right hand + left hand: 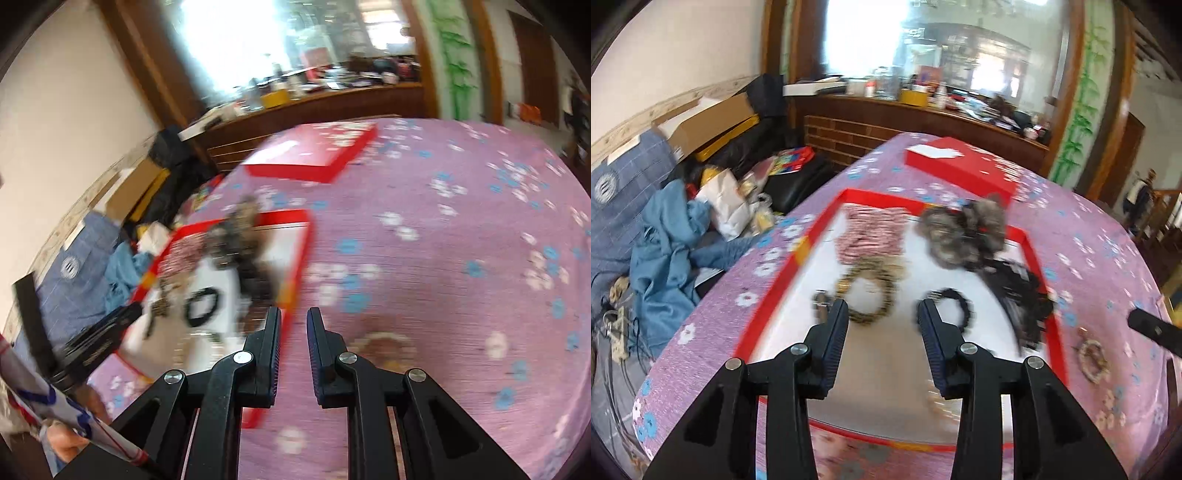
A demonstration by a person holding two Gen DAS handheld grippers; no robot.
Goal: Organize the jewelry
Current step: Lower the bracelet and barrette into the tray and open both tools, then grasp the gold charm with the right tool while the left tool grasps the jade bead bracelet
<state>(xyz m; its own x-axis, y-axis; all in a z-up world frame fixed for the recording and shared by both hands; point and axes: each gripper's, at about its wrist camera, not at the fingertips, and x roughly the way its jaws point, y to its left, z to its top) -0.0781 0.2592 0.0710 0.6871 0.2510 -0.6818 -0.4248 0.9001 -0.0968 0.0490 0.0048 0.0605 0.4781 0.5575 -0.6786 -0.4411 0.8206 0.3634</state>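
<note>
Hovering over red-rimmed white-floored tray (1049,295), left gripper (882,310) wide, empty; black beaded bracelet (955,308) beside its right finger. Right gripper (293,317) narrowly parted (blurred) above purple floral tablecloth (443,258).

The left wrist camera looked forward and down along its fingers, close above the near end of the red tray (1049,295), facing the wooden counter (923,110) beyond it. The right wrist camera sat to the right of the red tray (295,273), tilted, close over the purple floral cloth (461,277), facing the same counter (314,99). Both views shared the tray, the red lid (960,166) (314,151) beyond it, and the cloth (1108,258). Both were blurred.
</note>
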